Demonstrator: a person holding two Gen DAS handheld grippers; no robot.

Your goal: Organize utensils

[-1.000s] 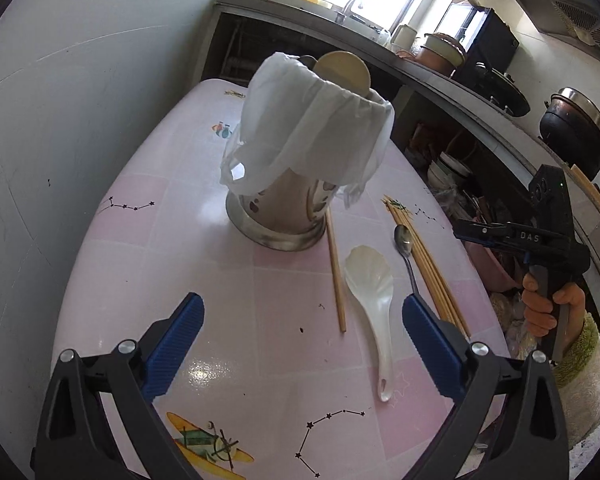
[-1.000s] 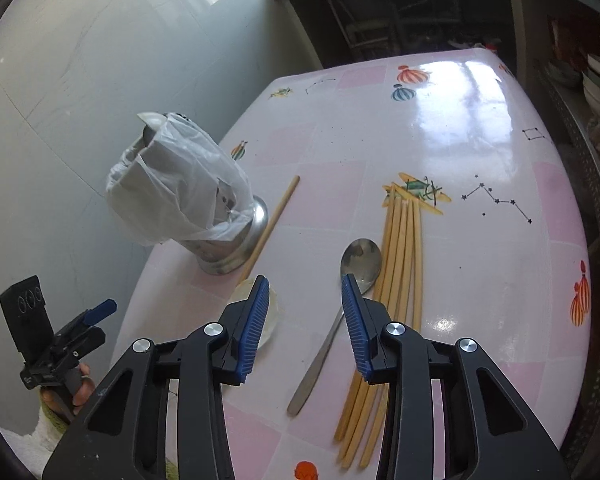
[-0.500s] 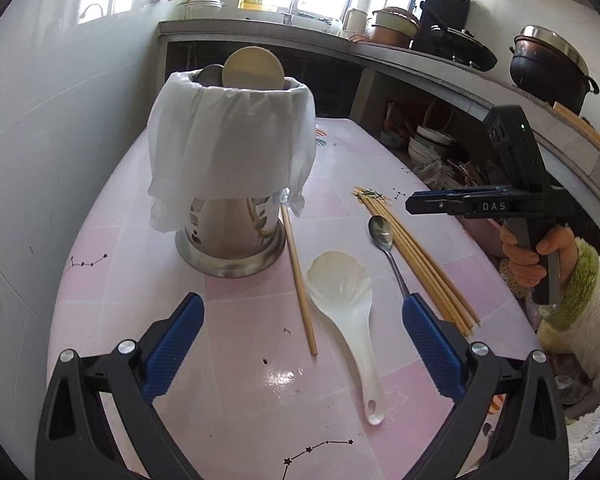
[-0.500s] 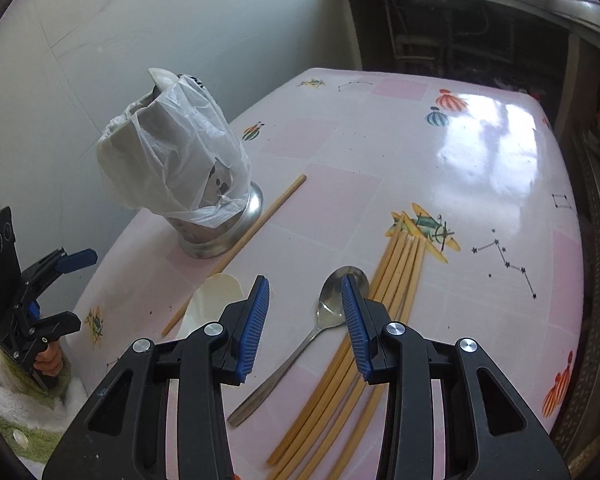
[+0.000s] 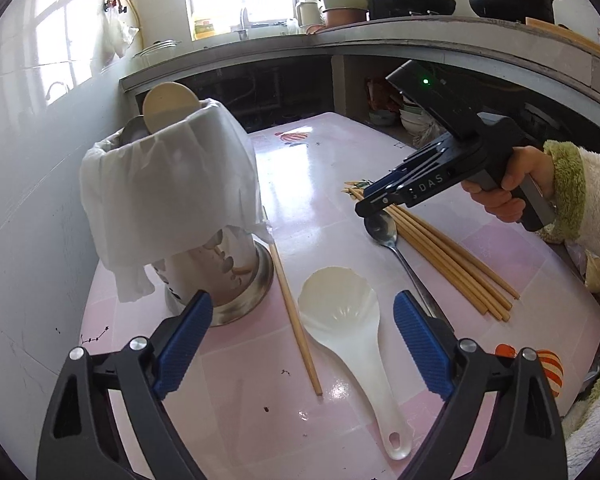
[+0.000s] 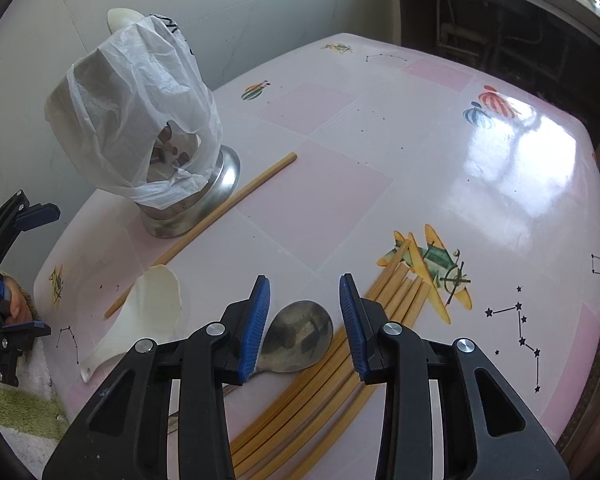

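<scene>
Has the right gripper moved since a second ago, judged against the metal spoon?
Yes. The right gripper has come down toward the metal spoon; its bowl now lies between the jaws, untouched.

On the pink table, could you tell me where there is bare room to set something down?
Free: the far table half beyond the chopstick bundle. Crowded: the strip from the utensil holder past the single chopstick, white spoon and metal spoon.

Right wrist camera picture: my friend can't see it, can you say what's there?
The right gripper hovers with open fingers over a metal spoon on a pink table, beside a bundle of chopsticks. Further back stands a bag-covered utensil holder.
</scene>
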